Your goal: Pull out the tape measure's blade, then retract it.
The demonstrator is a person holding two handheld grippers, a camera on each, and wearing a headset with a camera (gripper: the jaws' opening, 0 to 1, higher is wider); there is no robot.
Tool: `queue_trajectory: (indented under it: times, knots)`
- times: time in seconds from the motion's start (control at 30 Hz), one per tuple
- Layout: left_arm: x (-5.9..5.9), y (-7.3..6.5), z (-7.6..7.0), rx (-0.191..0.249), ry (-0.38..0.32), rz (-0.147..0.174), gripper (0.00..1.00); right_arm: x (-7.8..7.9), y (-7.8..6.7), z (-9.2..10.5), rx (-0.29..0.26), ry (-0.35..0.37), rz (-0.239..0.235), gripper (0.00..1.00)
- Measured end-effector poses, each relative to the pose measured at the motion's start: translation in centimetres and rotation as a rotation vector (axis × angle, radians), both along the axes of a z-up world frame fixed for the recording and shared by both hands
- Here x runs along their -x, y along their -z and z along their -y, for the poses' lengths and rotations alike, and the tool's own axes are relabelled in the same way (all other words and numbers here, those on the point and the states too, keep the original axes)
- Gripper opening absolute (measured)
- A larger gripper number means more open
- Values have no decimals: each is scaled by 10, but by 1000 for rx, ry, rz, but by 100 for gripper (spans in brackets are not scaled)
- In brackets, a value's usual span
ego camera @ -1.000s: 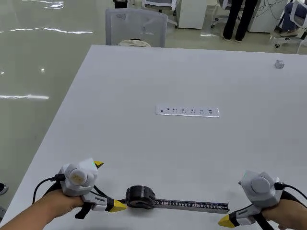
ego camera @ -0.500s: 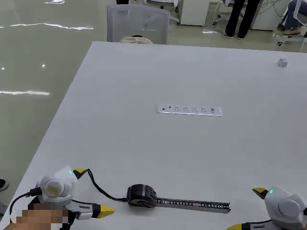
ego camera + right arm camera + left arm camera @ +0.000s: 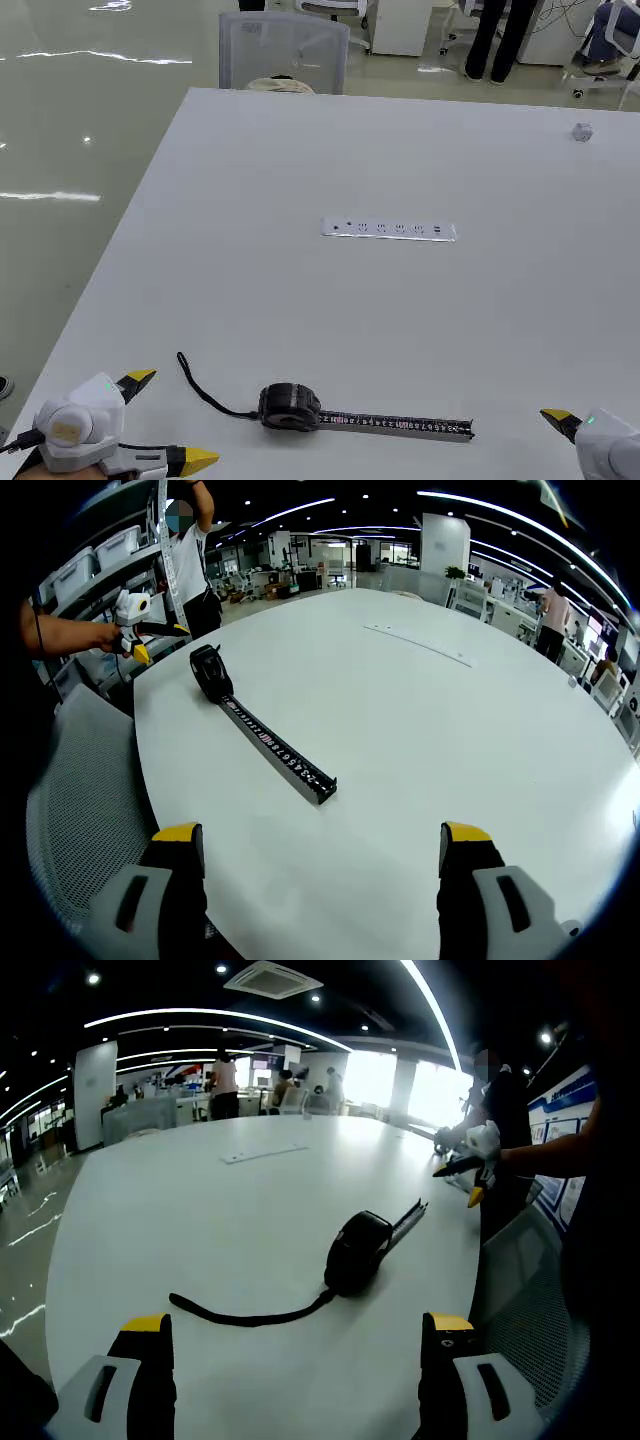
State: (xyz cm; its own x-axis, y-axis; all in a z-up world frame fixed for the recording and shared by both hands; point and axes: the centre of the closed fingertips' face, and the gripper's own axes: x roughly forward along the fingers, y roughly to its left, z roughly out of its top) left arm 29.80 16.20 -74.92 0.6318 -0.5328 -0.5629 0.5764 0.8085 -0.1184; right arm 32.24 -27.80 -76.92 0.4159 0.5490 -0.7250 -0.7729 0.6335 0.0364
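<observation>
Tape measure: the black tape measure (image 3: 291, 407) lies on the white table (image 3: 400, 320) near its front edge, its blade (image 3: 400, 425) drawn out flat to the right and its strap (image 3: 200, 385) trailing off to the left.
Done: the pull-out looks complete, since the blade lies extended on the table with nothing holding it (a lock is probably keeping it out, though I can't see one).
Left: retraction, as no part of the blade has gone back into the case.
Left tool: the left tool (image 3: 297, 1324) has its jaws spread wide with nothing between them, well apart from the case.
Right tool: the right tool (image 3: 320, 832) is equally wide open and empty, clear of the blade's free end.
Change: a second ago the left tool's tip sat just beside the case and the right tool was near the blade's end. Both have since drawn back toward the person. The blade's length looks unchanged, and the strap now lies uncovered.
</observation>
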Motion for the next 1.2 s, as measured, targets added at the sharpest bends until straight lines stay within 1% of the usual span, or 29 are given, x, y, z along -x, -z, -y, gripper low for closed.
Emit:
queue_trajectory:
  times: [0.1, 0.17, 0.23, 0.3, 0.33, 0.4, 0.47, 0.53, 0.67, 0.8, 0.83, 0.9, 1.0, 1.1, 1.17, 1.2]
  knots:
    - [4, 0, -5, 2, -12, 0, 100, 5, -1, 7, 3, 14, 7, 100]
    - [8, -3, -5, 15, -22, -3, 100, 9, -1, 11, -1, 24, 14, 100]
    - [12, -5, -7, 13, -30, 6, 100, 12, -2, 15, -3, 31, 26, 100]
    - [15, -6, -7, 14, -32, 8, 100, 15, -4, 18, -7, 45, 32, 100]
    - [17, -5, -7, 15, -35, 6, 100, 17, -6, 20, -9, 54, 46, 100]
    - [20, -5, -7, 29, -47, 4, 100, 21, -7, 23, -26, 70, 57, 100]
    - [23, -5, -6, 42, -53, -7, 100, 25, -7, 25, -30, 79, 61, 100]
    - [27, -4, -5, 46, -61, -11, 100, 30, -7, 27, -28, 84, 66, 100]
    - [34, -2, -7, 59, -78, -20, 100, 39, -8, 30, -53, 99, 52, 99]
    - [43, 0, -10, 56, -95, -28, 100, 45, -8, 34, -43, 103, 53, 99]
    - [47, 2, -11, 69, -108, -40, 100, 46, -7, 35, -38, 107, 50, 99]
    - [53, 1, -11, 78, -120, -32, 100, 49, -7, 37, -26, 105, 52, 98]
    - [61, 4, -13, 82, -127, -36, 100, 54, -8, 38, -29, 100, 44, 98]
    - [66, 1, -13, 84, -131, -35, 100, 59, -6, 40, -23, 98, 21, 96]
    - [70, -2, -11, 94, -133, -35, 100, 60, -6, 44, -23, 101, 21, 96]
    - [72, 0, -11, 92, -131, -37, 100, 60, -8, 45, -28, 106, 22, 97]
